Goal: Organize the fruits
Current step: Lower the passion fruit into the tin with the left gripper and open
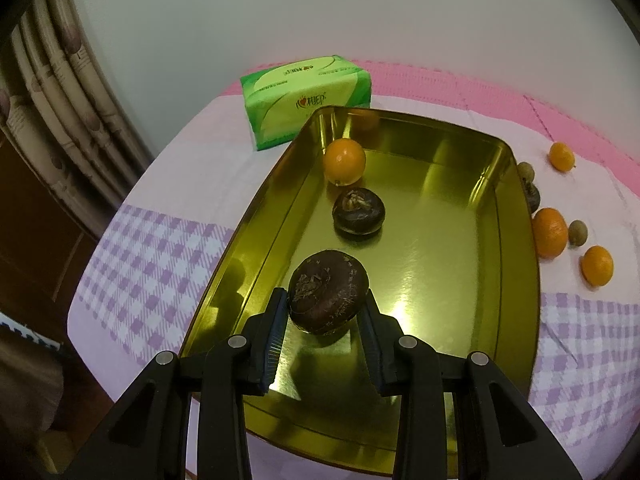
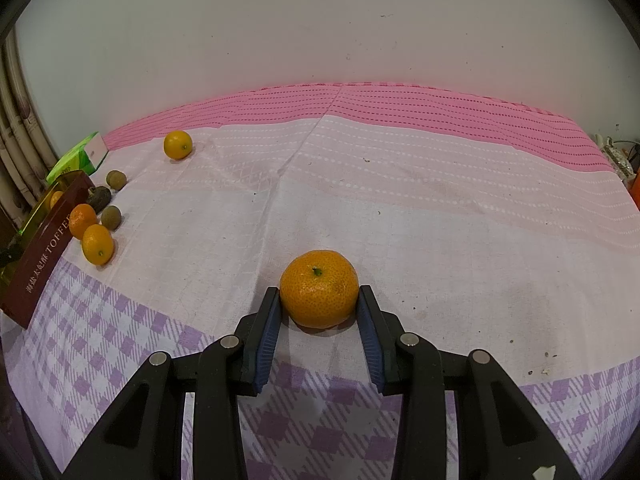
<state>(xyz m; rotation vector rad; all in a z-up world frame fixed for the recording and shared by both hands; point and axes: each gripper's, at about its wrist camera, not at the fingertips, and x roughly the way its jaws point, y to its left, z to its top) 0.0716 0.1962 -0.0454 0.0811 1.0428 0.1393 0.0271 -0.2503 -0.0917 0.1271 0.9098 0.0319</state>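
Note:
My left gripper [image 1: 325, 309] is shut on a dark brown round fruit [image 1: 328, 296], held just above the near end of a gold tin tray [image 1: 440, 184]. Inside the tray lie a small orange fruit [image 1: 345, 161] and a second dark fruit [image 1: 359, 210]. In the right wrist view my right gripper [image 2: 319, 302] is shut on a mandarin [image 2: 319, 286] that rests on the checked tablecloth. Loose fruit lies beside the tray: three small oranges [image 2: 97, 244] [image 2: 82, 220] [image 2: 178, 144], two brownish longans [image 2: 116, 180] [image 2: 111, 216] and a dark fruit [image 2: 100, 197].
A green tissue pack [image 1: 306, 94] stands behind the tray's far left corner. The tray's red side wall [image 2: 40, 256] shows at the left of the right wrist view. A curtain [image 1: 60, 92] hangs left of the table and a white wall runs behind it.

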